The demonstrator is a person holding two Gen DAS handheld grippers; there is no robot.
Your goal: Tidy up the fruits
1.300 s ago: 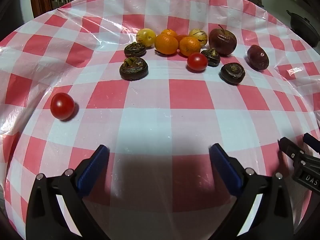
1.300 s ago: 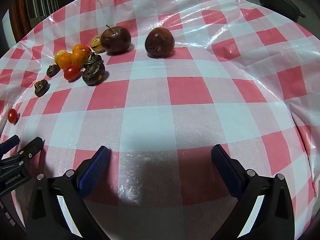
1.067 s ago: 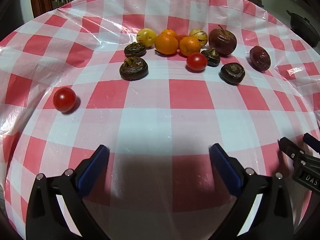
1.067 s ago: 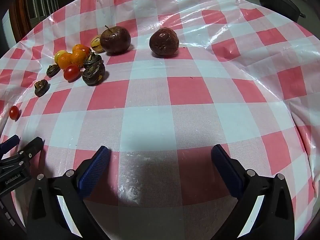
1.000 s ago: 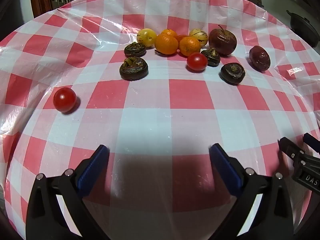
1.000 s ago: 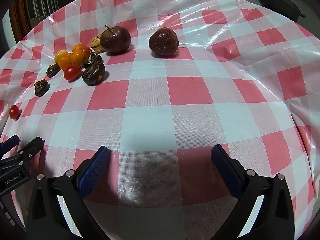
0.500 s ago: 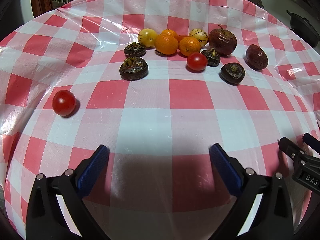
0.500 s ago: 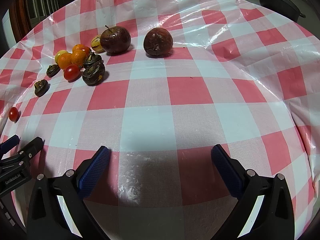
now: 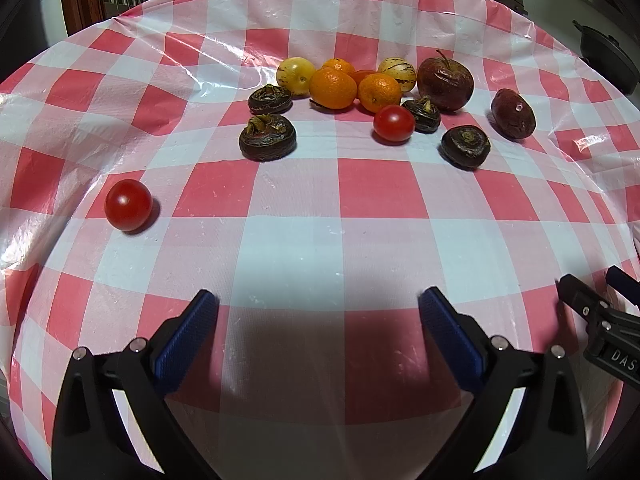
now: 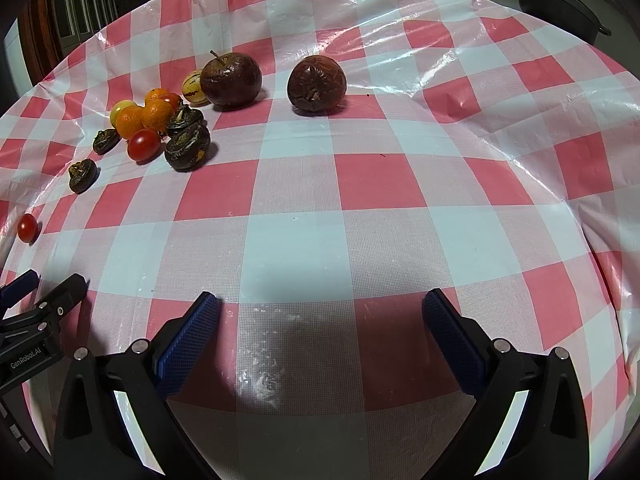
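Note:
A cluster of fruit lies at the far middle of the checked table: oranges [image 9: 333,89], yellow striped fruits [image 9: 296,76], a dark red apple [image 9: 445,80], dark water chestnuts [image 9: 267,137] and a cherry tomato [image 9: 394,123]. A second dark apple [image 9: 513,113] lies apart at the right; it also shows in the right wrist view [image 10: 317,84]. A lone tomato [image 9: 128,205] lies at the left. My left gripper [image 9: 318,332] is open and empty, well short of the fruit. My right gripper [image 10: 320,332] is open and empty too.
The red-and-white checked cloth [image 9: 320,220] under clear plastic covers the table. Dark pots [image 10: 560,0] stand beyond its far right edge. The other gripper's fingers show at the right edge of the left wrist view [image 9: 592,312] and at the left edge of the right wrist view [image 10: 44,304].
The lone dark apple at the right has rocked and turned on the spot. The lone tomato at the left has shifted slightly. Both grippers have stayed in place, open.

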